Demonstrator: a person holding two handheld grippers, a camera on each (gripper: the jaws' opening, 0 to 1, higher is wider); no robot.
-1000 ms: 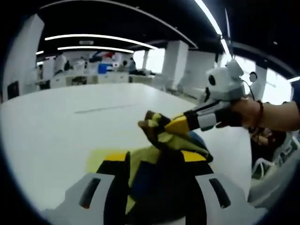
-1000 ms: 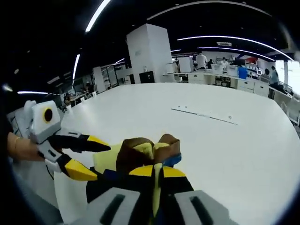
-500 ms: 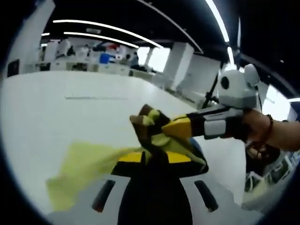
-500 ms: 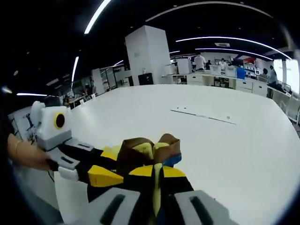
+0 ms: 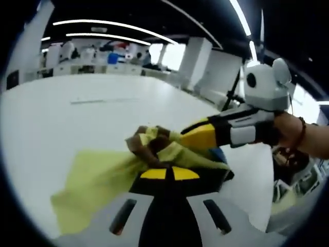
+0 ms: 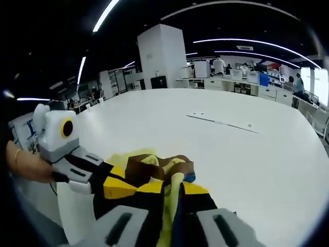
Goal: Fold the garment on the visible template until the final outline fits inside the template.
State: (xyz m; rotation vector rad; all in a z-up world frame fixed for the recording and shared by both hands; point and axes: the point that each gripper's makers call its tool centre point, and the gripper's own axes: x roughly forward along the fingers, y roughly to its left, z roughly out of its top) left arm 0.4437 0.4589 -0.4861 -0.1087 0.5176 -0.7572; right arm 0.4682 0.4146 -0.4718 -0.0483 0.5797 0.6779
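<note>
Where both grippers meet, lower centre of each view:
Garment point(image 5: 154, 149): yellow-green and brown, bunched on white worktop point(image 5: 61, 118).
Left gripper point(image 5: 163, 174): jaws clamped on garment.
Right gripper point(image 6: 174, 191): jaws clamped on garment.

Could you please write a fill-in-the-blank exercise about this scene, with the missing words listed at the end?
1. The garment bunched between the two grippers is mainly ____ and brown.
2. It is held over a large ____ table.
3. In the left gripper view, the right gripper enters from the ____ side.
4. The fingers of the left gripper carry black and ____ pads.

Missing words: yellow; white; right; yellow
</note>
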